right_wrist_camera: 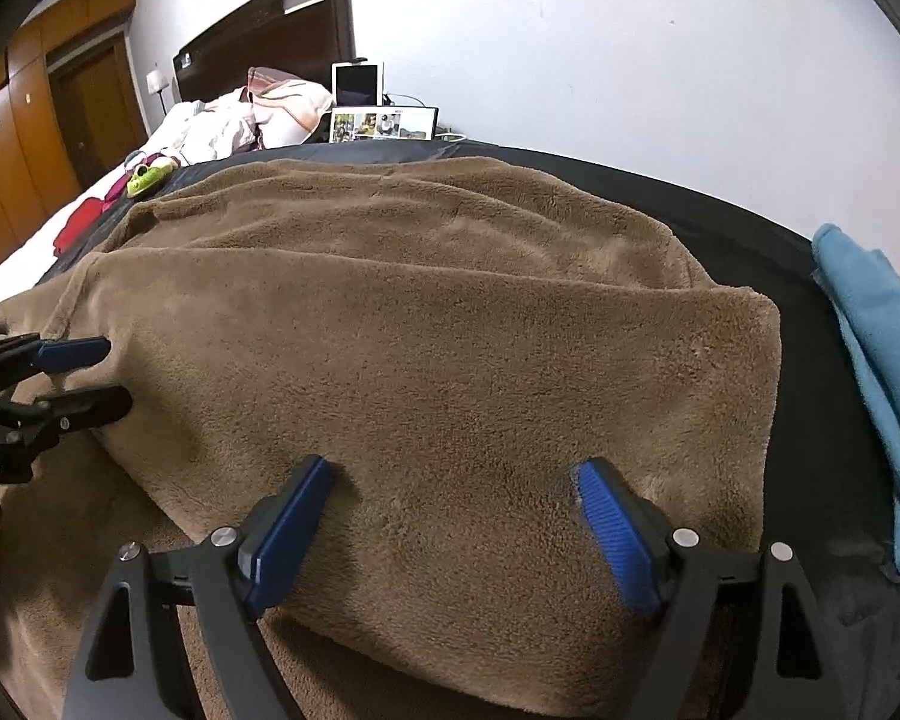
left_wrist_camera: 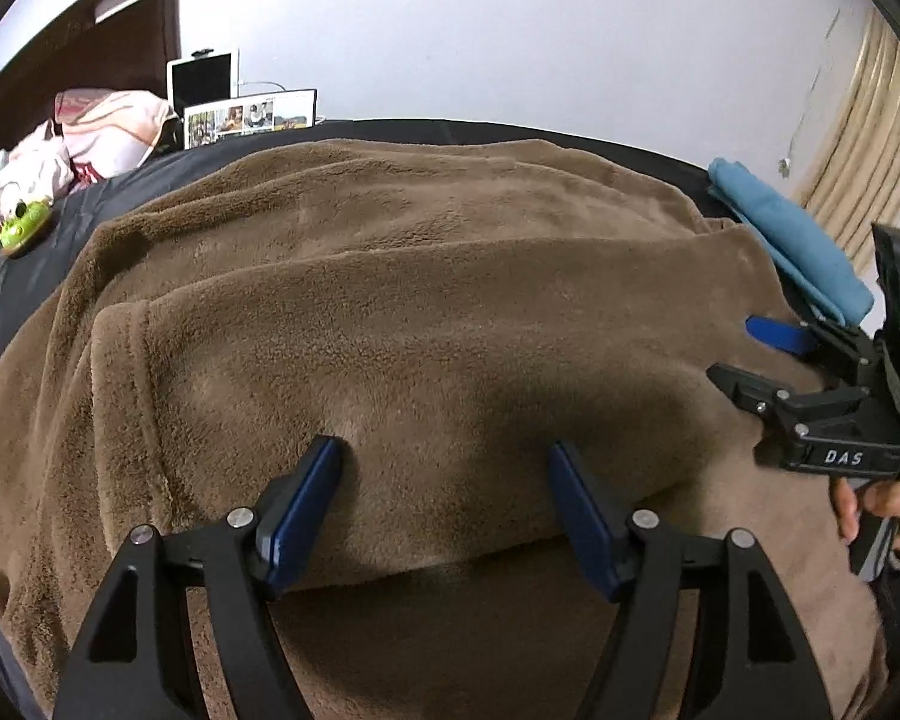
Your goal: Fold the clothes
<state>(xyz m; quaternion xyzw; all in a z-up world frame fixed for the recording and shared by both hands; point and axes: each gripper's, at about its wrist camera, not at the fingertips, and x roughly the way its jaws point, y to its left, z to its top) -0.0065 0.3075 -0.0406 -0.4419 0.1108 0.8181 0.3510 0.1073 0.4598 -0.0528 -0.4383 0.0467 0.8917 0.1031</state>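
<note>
Only writing I can actually read is "DAS" in white on the body of the right gripper point(left_wrist_camera: 744, 354), seen from the left wrist camera. There's a partial label on the left gripper point(right_wrist_camera: 114, 375) in the right wrist view, but it's too small and cut off to make out.

The brown fleece garment point(left_wrist_camera: 426, 324) is spread across the dark bed cover point(right_wrist_camera: 810, 300), folded over so a thick doubled layer sits on top of a lower layer. Its long axis runs side to side across both views, with the folded edge facing the cameras.

Left gripper point(left_wrist_camera: 447, 468) — jaws spread wide, blue pads resting down on the top of the folded layer near its front edge, fleece between them but nothing pinched. Right gripper point(right_wrist_camera: 456, 492) is the same deal: wide open, pads on the fleece surface, not clamping anything.

Off to the right side there's a folded blue towel point(right_wrist_camera: 876, 360) lying on the cover, just beside the fleece — not touching it.
</note>
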